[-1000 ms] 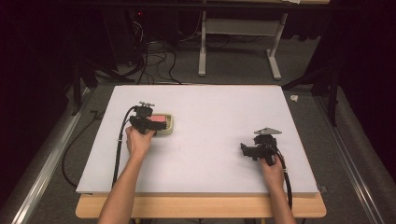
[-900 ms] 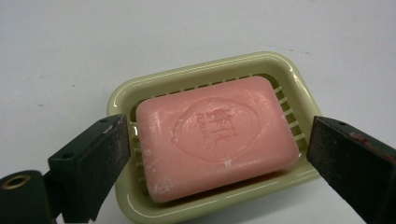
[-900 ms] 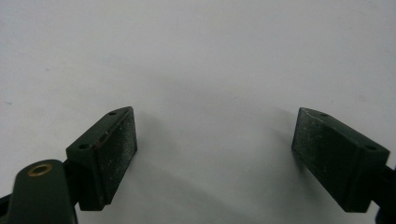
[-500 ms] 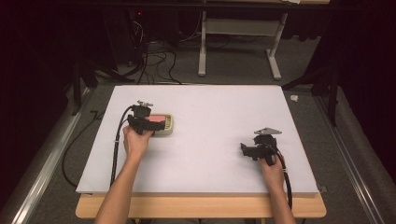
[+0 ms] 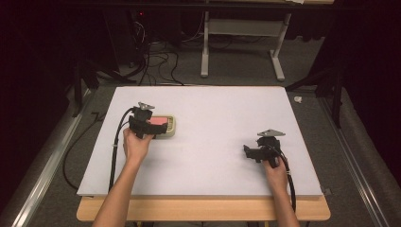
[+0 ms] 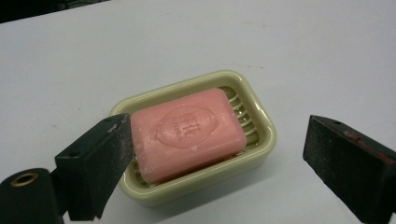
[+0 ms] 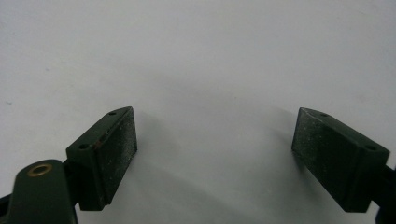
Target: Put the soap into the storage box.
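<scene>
A pink bar of soap (image 6: 187, 130) lies in a pale green soap dish (image 6: 261, 140) on the white table top. My left gripper (image 6: 217, 140) hovers just over the dish. Its jaws stand apart and have just been closing a little, with the soap and dish lying below the gap and neither pad pressing on them. From above, the left gripper (image 5: 142, 124) sits at the left end of the dish (image 5: 171, 127), partly covering the soap (image 5: 160, 121). My right gripper (image 5: 250, 152) rests open at the right front of the table, and its jaws (image 7: 215, 135) have only bare white surface between them.
The white board (image 5: 213, 109) covers a wooden table whose front edge (image 5: 203, 208) shows below it. Cables trail from both grippers off the front. Beyond the table stand a metal desk frame (image 5: 241, 47) and floor cables (image 5: 156, 61).
The left hand and its gripper have shifted slightly at the soap dish. The soap stays in the dish. The right gripper has not moved.
</scene>
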A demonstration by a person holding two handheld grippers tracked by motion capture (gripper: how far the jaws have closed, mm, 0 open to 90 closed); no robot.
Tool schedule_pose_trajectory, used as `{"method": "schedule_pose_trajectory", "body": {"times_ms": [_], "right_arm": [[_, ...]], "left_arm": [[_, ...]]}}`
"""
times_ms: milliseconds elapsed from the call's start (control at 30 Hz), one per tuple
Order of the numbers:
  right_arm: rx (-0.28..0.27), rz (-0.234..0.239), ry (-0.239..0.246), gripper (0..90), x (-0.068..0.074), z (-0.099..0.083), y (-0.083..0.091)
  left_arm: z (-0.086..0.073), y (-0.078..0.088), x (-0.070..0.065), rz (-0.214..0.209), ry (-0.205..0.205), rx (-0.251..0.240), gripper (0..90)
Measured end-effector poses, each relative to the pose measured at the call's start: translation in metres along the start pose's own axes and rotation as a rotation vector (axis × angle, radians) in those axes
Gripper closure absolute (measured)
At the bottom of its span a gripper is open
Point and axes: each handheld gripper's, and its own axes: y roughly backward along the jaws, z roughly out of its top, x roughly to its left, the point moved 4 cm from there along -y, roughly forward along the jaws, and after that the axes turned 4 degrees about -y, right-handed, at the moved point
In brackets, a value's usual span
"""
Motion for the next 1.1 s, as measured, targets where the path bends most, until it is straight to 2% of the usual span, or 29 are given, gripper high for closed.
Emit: {"method": "schedule_pose_trajectory", "body": {"times_ms": [233,500,733,1100], "right_arm": [[0.0,0.0,0.0,14.6,0.0,0.0,0.0],[0.0,0.001,-0.002,14.6,0.0,0.0,0.0],[0.0,0.0,-0.001,14.6,0.0,0.0,0.0],[0.001,0.001,-0.002,14.6,0.0,0.0,0.0]], "left_arm": [[-0.002,0.009,-0.004,-0.012,-0.016,-0.024,10.4],[-0.004,0.022,-0.004,-0.017,-0.007,-0.06,13.4],[-0.007,0.029,-0.008,-0.024,-0.02,-0.068,13.9],[-0.013,0.045,-0.015,-0.053,-0.029,-0.104,14.3]]}}
